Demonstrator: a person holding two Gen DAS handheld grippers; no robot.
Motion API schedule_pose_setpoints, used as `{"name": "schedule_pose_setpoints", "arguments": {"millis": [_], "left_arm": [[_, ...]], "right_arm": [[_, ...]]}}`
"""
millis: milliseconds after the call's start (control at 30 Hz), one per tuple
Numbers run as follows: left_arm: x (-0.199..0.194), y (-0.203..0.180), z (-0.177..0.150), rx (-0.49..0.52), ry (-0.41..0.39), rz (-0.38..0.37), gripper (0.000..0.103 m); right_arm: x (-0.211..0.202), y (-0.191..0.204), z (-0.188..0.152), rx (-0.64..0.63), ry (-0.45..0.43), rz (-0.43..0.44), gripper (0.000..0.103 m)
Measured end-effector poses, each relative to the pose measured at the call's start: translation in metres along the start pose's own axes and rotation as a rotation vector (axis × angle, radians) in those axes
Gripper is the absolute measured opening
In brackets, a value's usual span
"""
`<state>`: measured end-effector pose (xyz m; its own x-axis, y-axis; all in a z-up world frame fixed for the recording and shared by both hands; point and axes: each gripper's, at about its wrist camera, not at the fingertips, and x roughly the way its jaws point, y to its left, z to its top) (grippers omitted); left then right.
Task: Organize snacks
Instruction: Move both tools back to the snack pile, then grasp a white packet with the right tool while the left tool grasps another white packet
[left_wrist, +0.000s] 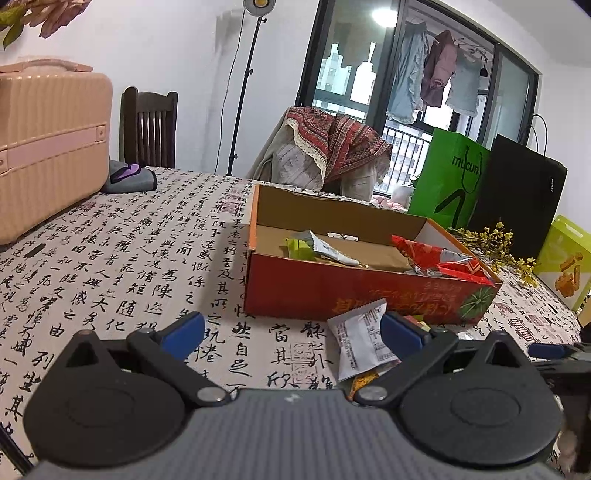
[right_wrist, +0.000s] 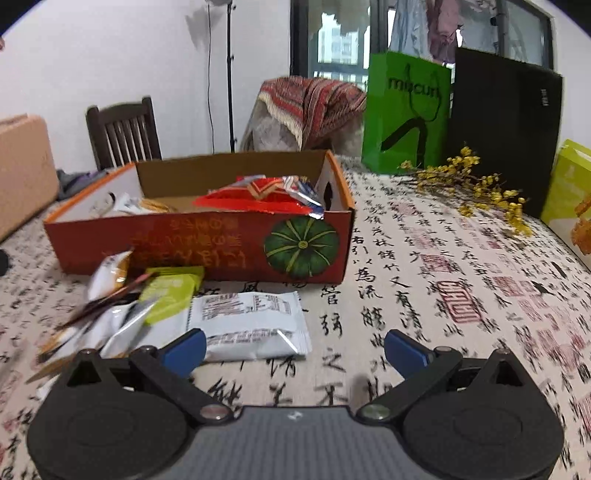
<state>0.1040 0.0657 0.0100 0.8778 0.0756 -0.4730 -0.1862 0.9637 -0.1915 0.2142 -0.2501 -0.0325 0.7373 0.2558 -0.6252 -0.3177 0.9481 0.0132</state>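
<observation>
Task is approx. half done. The open red cardboard box with a green pumpkin print (right_wrist: 207, 240) already holds some snacks, e.g. a red foil packet (right_wrist: 258, 197) and a green-white packet (left_wrist: 314, 249). Left on the tabletop with calligraphy cloth (right_wrist: 424, 295), just in front of the box: a white flat sachet (right_wrist: 251, 325), a lime-green packet (right_wrist: 170, 295) and a few more wrappers. Left tongs (left_wrist: 291, 330) and right tongs (right_wrist: 295, 350) are both spread, holding nothing.
</observation>
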Motion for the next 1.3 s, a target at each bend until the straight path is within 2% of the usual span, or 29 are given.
{"name": "schedule_pose_setpoints", "arguments": {"millis": [233,467,533,567,633,667,700,733,767,967,1300], "left_arm": [[0.001,0.003,0.0,-0.007,0.002,0.006,0.103],[0.002,0.004,0.0,-0.011,0.012,0.004,0.103],[0.003,0.003,-0.001,-0.01,0.015,0.001,0.103],[0.003,0.002,-0.001,-0.009,0.015,0.001,0.103],[0.002,0.002,-0.002,-0.009,0.018,0.0,0.103],[0.003,0.001,-0.002,-0.009,0.019,-0.001,0.103],[0.003,0.001,-0.002,-0.008,0.02,-0.001,0.103],[0.003,0.001,-0.003,-0.008,0.02,-0.002,0.103],[0.002,0.0,-0.003,-0.007,0.02,-0.001,0.103],[0.002,0.0,-0.003,-0.009,0.02,-0.001,0.103],[-0.003,-0.005,-0.005,0.0,0.02,-0.005,0.103]], "right_arm": [[0.038,0.017,0.014,-0.076,0.075,0.047,0.103],[0.048,0.02,0.015,-0.065,0.069,0.103,0.1],[0.043,0.021,0.014,-0.073,0.051,0.117,0.084],[0.04,0.022,0.013,-0.077,0.043,0.12,0.07],[0.035,0.024,0.012,-0.085,0.029,0.112,0.068],[0.033,0.024,0.011,-0.086,0.02,0.111,0.062],[0.032,0.024,0.011,-0.088,0.022,0.114,0.031],[0.029,0.022,0.011,-0.081,0.016,0.12,0.022],[0.028,0.021,0.01,-0.073,0.017,0.119,0.019],[0.011,0.016,0.002,-0.053,-0.034,0.109,0.012],[-0.024,-0.002,-0.009,0.007,-0.129,0.097,0.012]]}}
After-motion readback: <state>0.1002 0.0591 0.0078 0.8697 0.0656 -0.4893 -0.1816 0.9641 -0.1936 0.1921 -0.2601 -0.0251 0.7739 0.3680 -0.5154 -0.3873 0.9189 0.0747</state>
